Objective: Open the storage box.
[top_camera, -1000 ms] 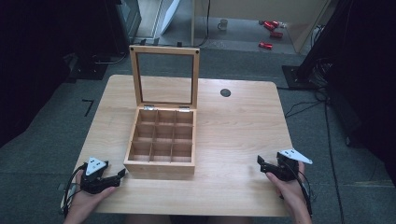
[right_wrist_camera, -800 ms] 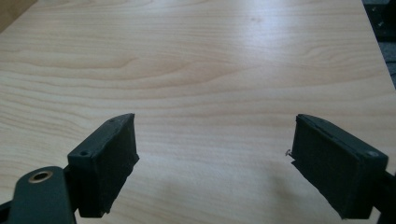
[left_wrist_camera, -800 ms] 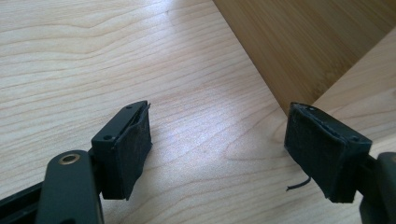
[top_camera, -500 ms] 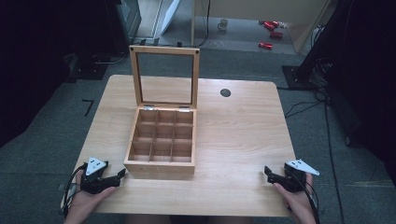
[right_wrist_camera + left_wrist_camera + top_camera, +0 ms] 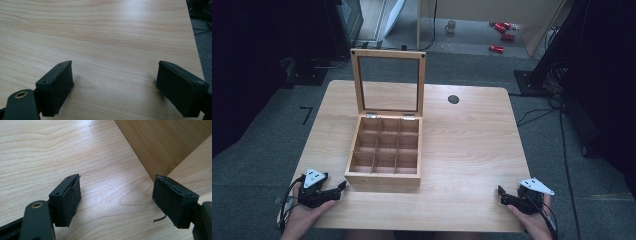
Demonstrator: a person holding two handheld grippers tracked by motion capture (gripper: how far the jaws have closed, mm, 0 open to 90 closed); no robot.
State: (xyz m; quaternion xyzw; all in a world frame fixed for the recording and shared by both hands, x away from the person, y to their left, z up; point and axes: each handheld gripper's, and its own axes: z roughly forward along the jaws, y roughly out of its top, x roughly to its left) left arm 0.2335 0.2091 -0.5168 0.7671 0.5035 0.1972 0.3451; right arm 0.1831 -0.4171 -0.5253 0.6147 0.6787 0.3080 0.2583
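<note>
open wooden box [image 5: 384, 150] stands mid-table [image 5: 472, 145] between left gripper [image 5: 334, 190] and right gripper [image 5: 504, 196], both jaws released.

My pale, wood-grained rectangular bench [image 5: 472, 145] carries an open light-wooden box with nine square compartments [image 5: 384, 152], set left of centre, its glass-paned lid standing upright at the far side. A small round black grommet [image 5: 453, 99] sits near the bench's far edge.

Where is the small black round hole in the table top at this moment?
In the high view, the black hole lies on the far part of the table, just right of the wooden box and its raised lid.
</note>
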